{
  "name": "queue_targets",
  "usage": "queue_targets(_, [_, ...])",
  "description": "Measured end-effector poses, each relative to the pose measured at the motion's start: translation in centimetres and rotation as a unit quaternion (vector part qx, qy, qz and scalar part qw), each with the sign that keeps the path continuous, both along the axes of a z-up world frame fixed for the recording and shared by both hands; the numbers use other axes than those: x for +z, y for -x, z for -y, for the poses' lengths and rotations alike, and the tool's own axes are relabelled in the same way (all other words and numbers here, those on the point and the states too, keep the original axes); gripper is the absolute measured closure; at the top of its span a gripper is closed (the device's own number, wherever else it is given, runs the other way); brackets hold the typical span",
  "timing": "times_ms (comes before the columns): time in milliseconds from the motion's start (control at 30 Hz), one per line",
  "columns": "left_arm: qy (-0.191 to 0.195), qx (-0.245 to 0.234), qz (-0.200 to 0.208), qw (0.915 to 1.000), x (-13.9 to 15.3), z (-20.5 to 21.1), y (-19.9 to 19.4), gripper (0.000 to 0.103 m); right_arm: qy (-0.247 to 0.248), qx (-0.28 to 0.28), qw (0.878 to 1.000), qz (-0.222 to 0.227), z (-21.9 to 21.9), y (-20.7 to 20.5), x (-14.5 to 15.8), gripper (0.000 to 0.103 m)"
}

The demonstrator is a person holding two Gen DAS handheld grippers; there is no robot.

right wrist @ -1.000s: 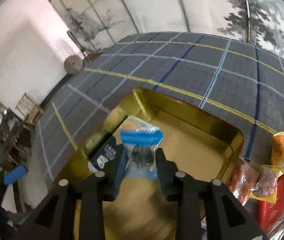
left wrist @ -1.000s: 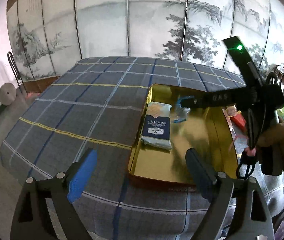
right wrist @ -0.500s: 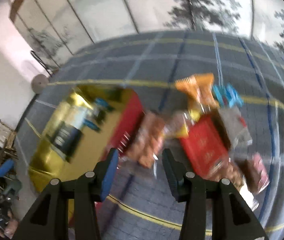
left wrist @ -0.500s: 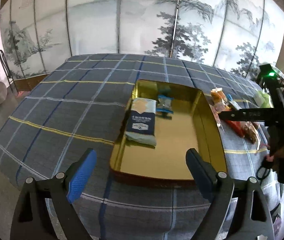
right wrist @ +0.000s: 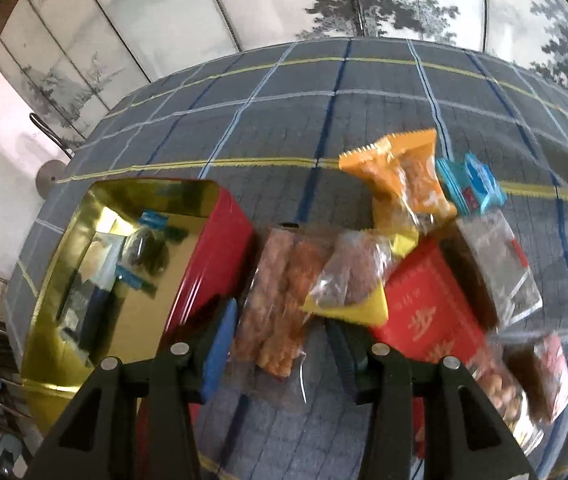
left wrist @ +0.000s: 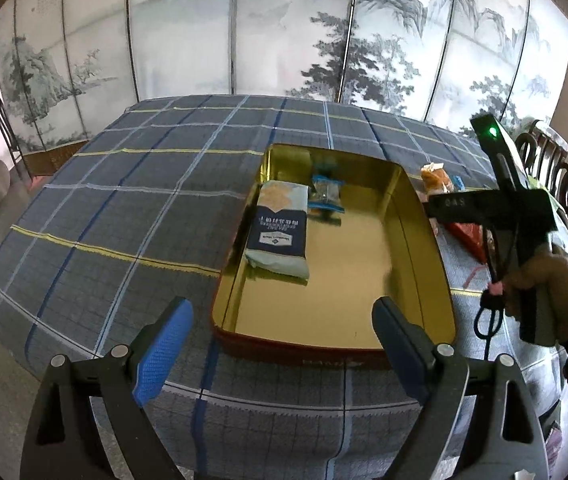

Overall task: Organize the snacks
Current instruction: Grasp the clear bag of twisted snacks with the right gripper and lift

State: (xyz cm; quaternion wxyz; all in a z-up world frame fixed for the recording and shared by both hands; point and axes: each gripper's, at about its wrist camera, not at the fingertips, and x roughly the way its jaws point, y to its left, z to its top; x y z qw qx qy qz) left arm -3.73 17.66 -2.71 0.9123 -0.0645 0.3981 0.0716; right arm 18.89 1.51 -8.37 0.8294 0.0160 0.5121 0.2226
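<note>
Left claw (left wrist: 281, 338): jaws spread wide with nothing between them, hovering over the near edge of the tin in the left wrist view.
Right claw (right wrist: 284, 334): jaws part-way apart, not pressing on anything; the clear bag of orange-brown snacks (right wrist: 279, 300) lies on the cloth beneath the gap, its near end between the two fingers. The picture is blurred here, so contact cannot be told.
Right hand (left wrist: 552, 284): at 3 o'clock in the left wrist view, wrapped around the right claw's handle, which shows a green light.
Tin (left wrist: 424, 248): open, gold inside, red outside, standing on the desk (left wrist: 123, 208) with its plaid cloth; at 9 o'clock in the right wrist view, just beside the snack pile.
Inside the tin: a blue-and-pale biscuit pack (left wrist: 279, 232) lies flat along the 9 o'clock wall; a small clear packet with blue ends (left wrist: 326, 196) lies just beside it toward the 12 o'clock corner.
Snack pile: on the cloth at 3 o'clock of the tin. An orange packet (right wrist: 404, 176) sits at 12 o'clock of the pile, a small blue packet (right wrist: 472, 184) touching its 3 o'clock side, a yellow-edged clear packet (right wrist: 348, 280) in the middle, a red box (right wrist: 432, 312) partly under it.
Backdrop: a painted folding screen (left wrist: 284, 28) stands beyond the desk.
</note>
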Motion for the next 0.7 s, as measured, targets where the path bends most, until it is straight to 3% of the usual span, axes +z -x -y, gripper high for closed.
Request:
queue_targets(300, [0.000,-0.007,-0.009,0.9999,-0.3,0.8,-0.2,0.014,0.029,0.010,0.999,0.010,-1.4,-1.1,0.2,0.053])
queue_targets(367, [-0.003,-0.006,-0.008,0.9999,-0.2,1.0,-0.2,0.014,0.033,0.019,0.999,0.022,-1.3,-0.7,0.1,0.058])
queue_targets(400, [-0.003,-0.006,-0.009,0.9999,-0.2,1.0,-0.2,0.014,0.030,0.023,0.999,0.020,-1.0,-0.5,0.1,0.066])
queue_targets(500, [-0.004,-0.008,-0.006,0.9999,0.3,1.2,0.0,0.014,0.041,0.048,0.998,0.029,-0.8,0.8,0.3,0.067])
queue_targets(600, [-0.011,-0.015,0.002,0.9998,0.9,1.7,0.2,0.014,-0.014,0.068,0.997,0.045,1.5,3.9,2.0,0.067])
queue_targets(700, [-0.025,-0.042,0.002,0.9988,1.2,3.1,0.1,0.014,-0.042,0.044,0.996,0.070,5.8,7.1,4.1,0.067])
